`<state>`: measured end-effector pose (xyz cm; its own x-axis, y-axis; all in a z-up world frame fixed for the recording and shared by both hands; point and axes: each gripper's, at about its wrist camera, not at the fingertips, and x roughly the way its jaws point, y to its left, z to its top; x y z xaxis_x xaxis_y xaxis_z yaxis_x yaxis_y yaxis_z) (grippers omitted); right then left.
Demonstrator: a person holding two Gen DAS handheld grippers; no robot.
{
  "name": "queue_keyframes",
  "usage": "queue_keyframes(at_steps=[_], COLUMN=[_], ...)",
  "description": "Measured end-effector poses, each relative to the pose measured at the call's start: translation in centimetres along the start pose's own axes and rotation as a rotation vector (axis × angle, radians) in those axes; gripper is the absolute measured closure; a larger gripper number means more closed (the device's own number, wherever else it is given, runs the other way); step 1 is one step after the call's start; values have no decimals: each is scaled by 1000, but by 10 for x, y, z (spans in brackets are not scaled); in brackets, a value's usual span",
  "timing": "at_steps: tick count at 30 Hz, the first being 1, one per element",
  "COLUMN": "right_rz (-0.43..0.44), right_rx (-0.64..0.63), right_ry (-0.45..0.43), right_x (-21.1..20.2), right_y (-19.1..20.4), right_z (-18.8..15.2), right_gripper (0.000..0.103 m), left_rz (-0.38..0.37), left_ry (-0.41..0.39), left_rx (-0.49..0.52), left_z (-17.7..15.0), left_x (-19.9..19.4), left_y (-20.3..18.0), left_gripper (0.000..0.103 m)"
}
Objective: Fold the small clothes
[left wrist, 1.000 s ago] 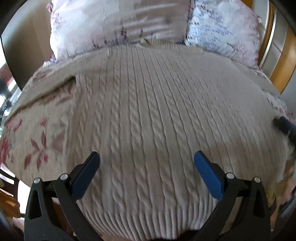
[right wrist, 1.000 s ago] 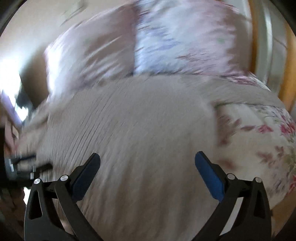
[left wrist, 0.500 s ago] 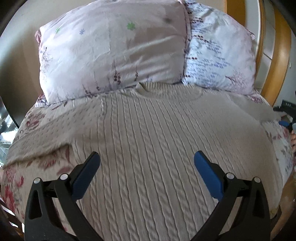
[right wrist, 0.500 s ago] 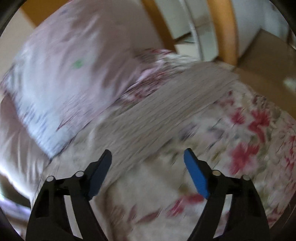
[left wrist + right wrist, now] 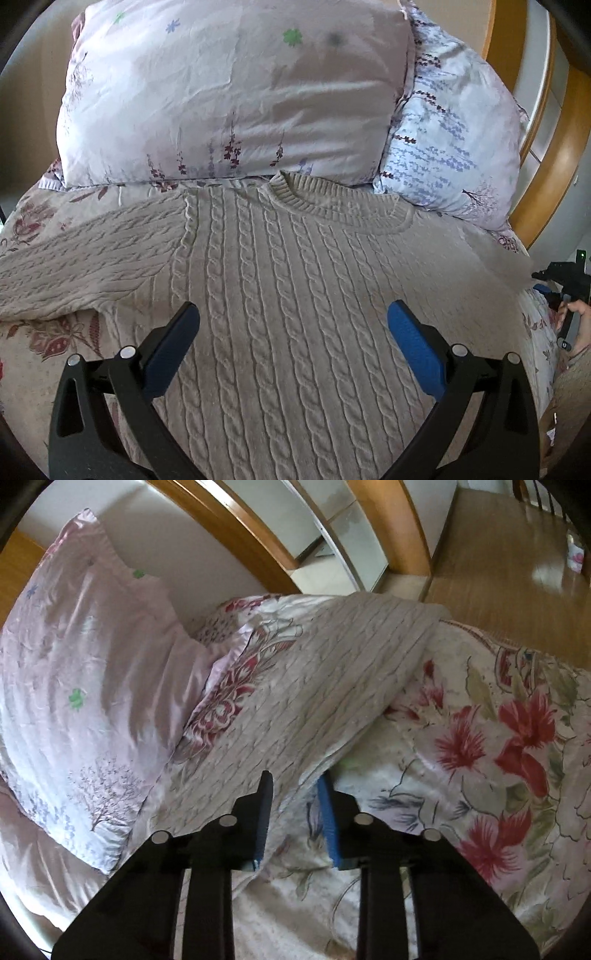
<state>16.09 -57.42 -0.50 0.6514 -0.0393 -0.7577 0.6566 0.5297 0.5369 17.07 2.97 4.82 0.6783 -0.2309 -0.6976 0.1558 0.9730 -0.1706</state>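
A cream cable-knit sweater [image 5: 295, 314] lies flat on the bed, collar toward the pillows, sleeves spread to both sides. My left gripper [image 5: 291, 325] is open and empty, hovering above the sweater's chest. In the right wrist view my right gripper [image 5: 295, 786] has its jaws nearly closed around the lower edge of the sweater's right sleeve [image 5: 332, 679], which stretches away toward the bed's edge. The right gripper also shows at the far right of the left wrist view [image 5: 565, 291].
Two floral pillows [image 5: 229, 92] [image 5: 454, 144] lie against the wooden headboard [image 5: 554, 147]. A flowered bedsheet [image 5: 498, 738] covers the bed. The wooden floor [image 5: 509, 572] lies beyond the bed's edge on the right.
My left gripper moved up the sweater from hem toward the collar. My right gripper swung to the right sleeve and closed from wide open onto its edge.
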Motion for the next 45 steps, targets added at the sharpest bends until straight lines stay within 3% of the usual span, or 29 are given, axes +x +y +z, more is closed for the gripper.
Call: queue_keyframes(at_steps=[4,10,13,17,22,25,27,31,32,33,35,38,40,43,45], right_rz=[-30,-65,-13,121,281,279,255,282,310,338,385,396,388,366,304], right_rx=[-20,-218,-329,-496,-756,-893,-922,-843,-802,-735,-589,-421,-326,-203,-208], right_ry=[-33,-147,-202,-233,-106,30,106,206,224,238,229,249,254,250,187], right_x=[-1,-20,-40,-63,-64,-36,-16,-2,-5,-7,-13,-8,4,15,11], right_y=[1,44,76,126,187,206,207,193,190,183,168,148,142,129,127], right_z=[-2,-8,-21,-59,-149,-205,-225,-226,-220,-210,-189,-161,-146,-129,-125], right_gripper=[90,93,93,93,93,93,93,83,66,41,31,31,37,53,64], left_rz=[-10,-22,-21,-27,-29,-26,-29,-33,-34,-34,-37,-51,-57,-61,-58], left_ry=[20,12,-5,-22,-22,-20,-15,-20,-24,-27,-28,-23,-20,-22,-30], left_rx=[-7,-14,-9,-17,-30,-29,-28,-20,-18,-18,-23,-42,-45,-46,-42], left_z=[1,0,1,1,2,1,-1,-3,-3,-3,-3,-2,-2,-3,-3], left_x=[9,10,7,4,3,2,0,-4,-6,-6,-6,-5,-5,-8,-11], left_y=[4,9,10,11,13,12,12,13,13,13,14,15,16,18,21], left_gripper=[2,2,2,2,2,2,2,2,2,2,2,2,2,2,2])
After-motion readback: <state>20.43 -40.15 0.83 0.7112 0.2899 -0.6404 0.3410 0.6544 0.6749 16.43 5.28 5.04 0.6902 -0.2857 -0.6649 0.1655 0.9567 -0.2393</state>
